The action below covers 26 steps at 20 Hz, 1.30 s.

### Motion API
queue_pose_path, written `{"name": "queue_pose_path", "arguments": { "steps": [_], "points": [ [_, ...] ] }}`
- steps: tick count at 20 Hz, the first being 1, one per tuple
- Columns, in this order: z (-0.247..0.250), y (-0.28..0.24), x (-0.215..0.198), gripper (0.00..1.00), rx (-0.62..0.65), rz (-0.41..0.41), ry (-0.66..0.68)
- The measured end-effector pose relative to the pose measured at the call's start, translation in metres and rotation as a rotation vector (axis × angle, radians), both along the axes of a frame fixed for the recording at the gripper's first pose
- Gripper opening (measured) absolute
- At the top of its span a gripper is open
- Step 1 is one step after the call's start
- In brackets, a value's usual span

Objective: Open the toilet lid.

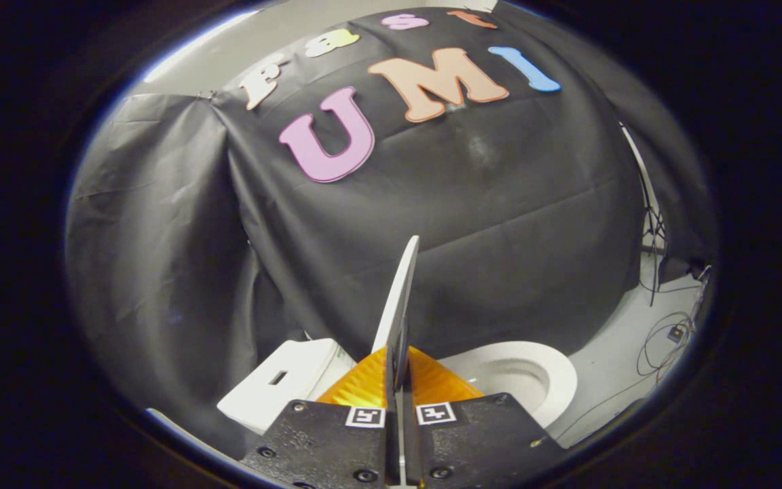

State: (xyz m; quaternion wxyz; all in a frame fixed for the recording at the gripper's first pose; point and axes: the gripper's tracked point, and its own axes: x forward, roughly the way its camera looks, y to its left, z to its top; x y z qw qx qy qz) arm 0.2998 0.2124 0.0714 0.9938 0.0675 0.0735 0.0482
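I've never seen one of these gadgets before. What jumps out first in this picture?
Right up front, the gripper has its two orange fingers pinched on the edge of a thin white toilet lid, which stands raised edge-on between them. To one side beyond the fingers sits the open white toilet bowl; on the other side is the white tank. Loose cables trail on the floor past the bowl.

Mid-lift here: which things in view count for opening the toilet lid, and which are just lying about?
Part of the job:
- toilet lid, raised on edge, pinched between the fingers
- gripper, shut on the lid
- toilet bowl, open, just right of the fingers
- toilet tank, left of the fingers

Lying about:
- cables on the floor beyond the bowl
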Motion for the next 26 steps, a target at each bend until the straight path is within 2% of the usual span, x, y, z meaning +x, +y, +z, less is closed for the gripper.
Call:
{"name": "queue_pose_path", "arguments": {
  "steps": [10, 26],
  "points": [
    [0.017, 0.070, 0.007, 0.05, -0.120, 0.115, -0.040],
    [-0.001, 0.191, 0.022, 0.09, -0.284, 0.296, -0.018]
  ]
}}
